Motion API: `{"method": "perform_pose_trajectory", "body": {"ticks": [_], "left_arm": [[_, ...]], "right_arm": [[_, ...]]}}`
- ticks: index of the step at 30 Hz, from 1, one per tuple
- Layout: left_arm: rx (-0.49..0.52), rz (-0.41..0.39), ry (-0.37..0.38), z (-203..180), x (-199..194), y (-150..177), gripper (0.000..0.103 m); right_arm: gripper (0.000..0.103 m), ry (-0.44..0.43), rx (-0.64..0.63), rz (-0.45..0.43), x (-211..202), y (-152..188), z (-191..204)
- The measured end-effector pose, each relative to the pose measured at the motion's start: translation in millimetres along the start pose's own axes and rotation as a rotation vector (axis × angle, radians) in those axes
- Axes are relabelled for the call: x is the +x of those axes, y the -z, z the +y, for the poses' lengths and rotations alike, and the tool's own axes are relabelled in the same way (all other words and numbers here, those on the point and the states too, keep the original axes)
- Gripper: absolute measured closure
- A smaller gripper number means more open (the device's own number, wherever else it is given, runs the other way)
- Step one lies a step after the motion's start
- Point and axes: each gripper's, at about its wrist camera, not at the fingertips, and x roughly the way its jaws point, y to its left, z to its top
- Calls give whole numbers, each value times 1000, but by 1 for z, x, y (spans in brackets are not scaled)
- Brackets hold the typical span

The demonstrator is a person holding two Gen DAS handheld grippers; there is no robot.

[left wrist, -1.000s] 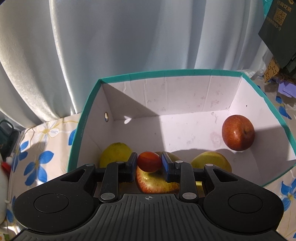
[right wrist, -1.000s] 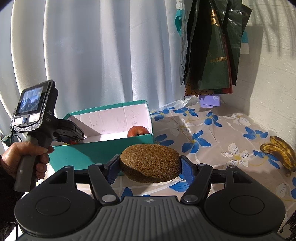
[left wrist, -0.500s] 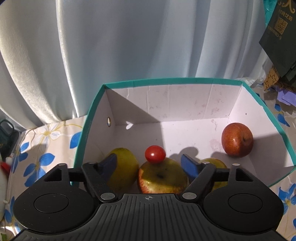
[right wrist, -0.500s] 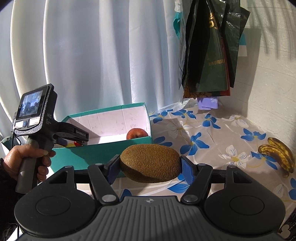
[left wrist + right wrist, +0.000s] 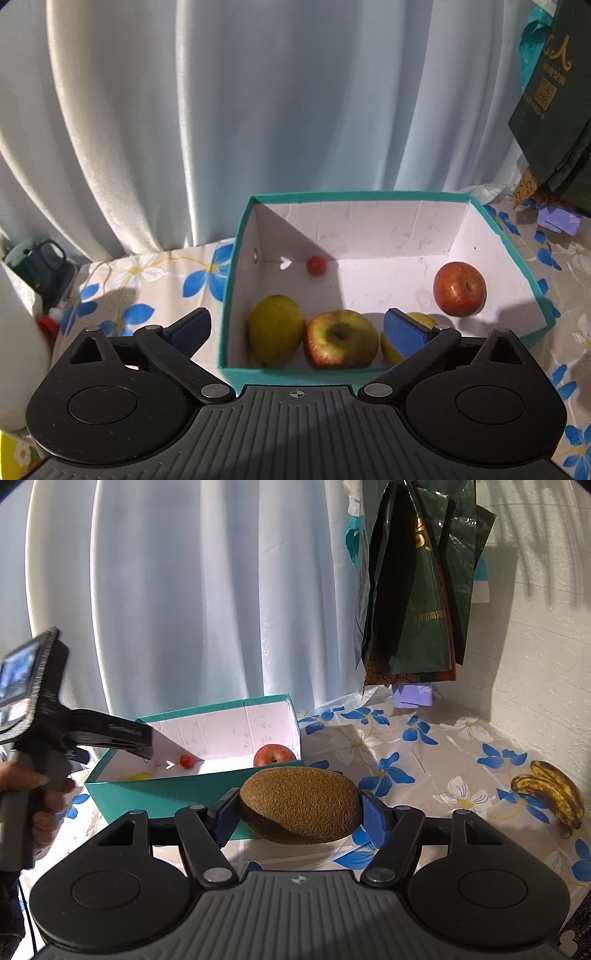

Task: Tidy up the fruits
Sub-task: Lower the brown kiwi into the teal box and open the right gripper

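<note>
A teal box [image 5: 354, 195] with a white inside holds a cherry tomato [image 5: 316, 265] at its back left, a red apple [image 5: 460, 288] at the right, and a yellow fruit [image 5: 275, 328] and a yellow-red apple [image 5: 341, 339] at the front. Another yellow fruit [image 5: 421, 317] is half hidden by a finger. My left gripper [image 5: 297, 330] hangs above the box's near edge, its jaws opening wide with nothing between them. My right gripper [image 5: 300, 812] is shut on a brown kiwi [image 5: 300, 801], in front of the box [image 5: 155, 794].
Spotted bananas [image 5: 550, 794] lie on the flowered tablecloth [image 5: 424, 760] at the right, near the wall. Dark bags [image 5: 417, 602] hang over the back corner. A white curtain runs behind the box. A green mug [image 5: 33, 262] and a white bottle [image 5: 18, 350] stand to the left.
My left gripper let go of the cherry tomato, spread its jaws and drew back and up. The tomato rolled to the box's back left. The right gripper stayed still with the kiwi.
</note>
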Motion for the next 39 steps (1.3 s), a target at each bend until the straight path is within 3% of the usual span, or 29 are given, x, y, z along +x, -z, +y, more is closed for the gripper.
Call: {"method": "perform_pose_trajectory", "body": {"ticks": [8,15,25,39], "left_arm": [[-67,-42,-15,34,-55,24,0],[-66,-32,-42,38,-71,43,0],[-112,-6,-72,62,-77,66,0],[-124,41,-91,68,-64,84,0]], "right_arm": [[35,-10,-15,-26,-3,-6,1],[35,-38,-59,-51,2,-16,9],[35,-73,-108,-52,46,-29,26],[35,-64,-174,40,126,-29,46]]}}
